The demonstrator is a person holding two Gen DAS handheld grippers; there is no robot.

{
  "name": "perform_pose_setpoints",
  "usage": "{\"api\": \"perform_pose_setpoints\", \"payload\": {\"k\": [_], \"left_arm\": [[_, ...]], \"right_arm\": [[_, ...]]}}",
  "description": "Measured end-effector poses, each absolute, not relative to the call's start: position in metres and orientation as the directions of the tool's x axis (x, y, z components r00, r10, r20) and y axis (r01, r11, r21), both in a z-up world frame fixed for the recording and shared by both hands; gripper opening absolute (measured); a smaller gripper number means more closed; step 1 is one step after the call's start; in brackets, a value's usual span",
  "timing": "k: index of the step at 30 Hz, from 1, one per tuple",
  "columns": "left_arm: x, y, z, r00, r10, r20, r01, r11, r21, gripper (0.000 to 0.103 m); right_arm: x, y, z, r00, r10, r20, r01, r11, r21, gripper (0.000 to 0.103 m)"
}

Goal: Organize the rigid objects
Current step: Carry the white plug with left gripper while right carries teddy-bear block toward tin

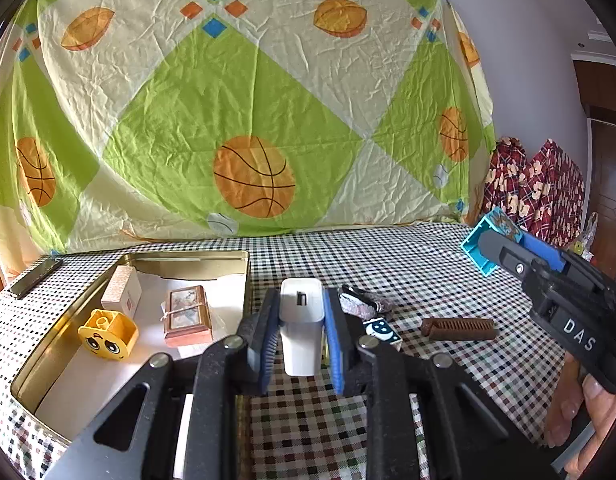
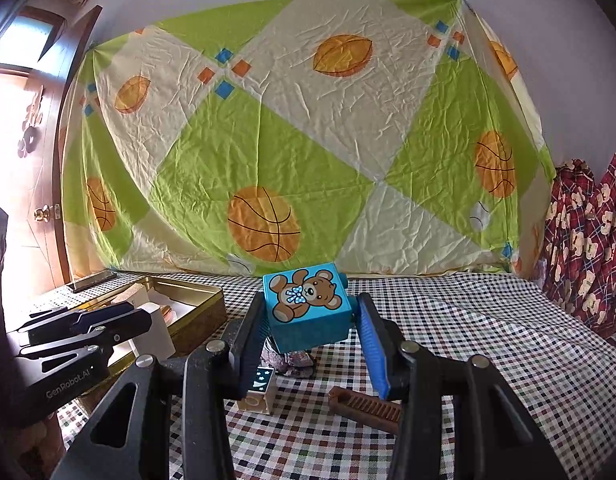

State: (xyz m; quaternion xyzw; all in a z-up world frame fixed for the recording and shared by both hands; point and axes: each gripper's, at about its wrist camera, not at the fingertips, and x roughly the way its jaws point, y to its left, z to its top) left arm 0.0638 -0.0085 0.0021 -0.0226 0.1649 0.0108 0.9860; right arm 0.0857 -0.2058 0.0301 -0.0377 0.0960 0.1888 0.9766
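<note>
My left gripper (image 1: 300,300) is shut on a white plug adapter (image 1: 301,328), held just right of the gold tin's (image 1: 249,280) right wall. The tin holds a yellow smiley block (image 1: 107,334), a brown picture box (image 1: 187,314) and a cream box (image 1: 121,290). My right gripper (image 2: 311,304) is shut on a blue teddy-bear block (image 2: 308,306), lifted above the checked cloth. In the left wrist view that gripper (image 1: 498,246) shows at the far right with the blue block (image 1: 478,250). The left gripper (image 2: 137,320) appears at the left in the right wrist view.
On the checked tablecloth (image 1: 428,272) lie a brown comb (image 1: 460,328), a small moon-face block (image 1: 382,330) and a foil-wrapped item (image 1: 360,304). A dark flat bar (image 1: 35,276) rests behind the tin. A ball-print sheet (image 1: 247,100) hangs behind; red fabric (image 2: 588,240) is at the right.
</note>
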Motion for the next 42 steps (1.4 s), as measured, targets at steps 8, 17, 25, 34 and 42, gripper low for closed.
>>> {"api": "perform_pose_setpoints", "payload": {"k": [8, 17, 25, 34, 42], "left_arm": [[0.060, -0.008, 0.005, 0.954, 0.023, -0.300, -0.037, 0.999, -0.039, 0.021], [0.057, -0.005, 0.006, 0.957, 0.027, -0.287, -0.044, 0.998, -0.053, 0.021], [0.052, -0.002, 0.008, 0.964, 0.035, -0.265, -0.055, 0.996, -0.068, 0.021], [0.048, 0.004, 0.009, 0.966, 0.038, -0.254, -0.062, 0.994, -0.087, 0.021], [0.043, 0.017, 0.007, 0.964, 0.038, -0.262, -0.070, 0.991, -0.113, 0.021]], "right_arm": [[0.075, -0.203, 0.031, 0.912, 0.372, -0.173, -0.386, 0.921, -0.051, 0.046], [0.069, -0.196, 0.032, 0.906, 0.394, -0.154, -0.405, 0.913, -0.049, 0.046], [0.064, -0.189, 0.031, 0.900, 0.411, -0.143, -0.422, 0.905, -0.055, 0.047], [0.060, -0.176, 0.030, 0.885, 0.443, -0.144, -0.455, 0.888, -0.063, 0.047], [0.060, -0.160, 0.029, 0.866, 0.475, -0.157, -0.489, 0.870, -0.066, 0.047]]}}
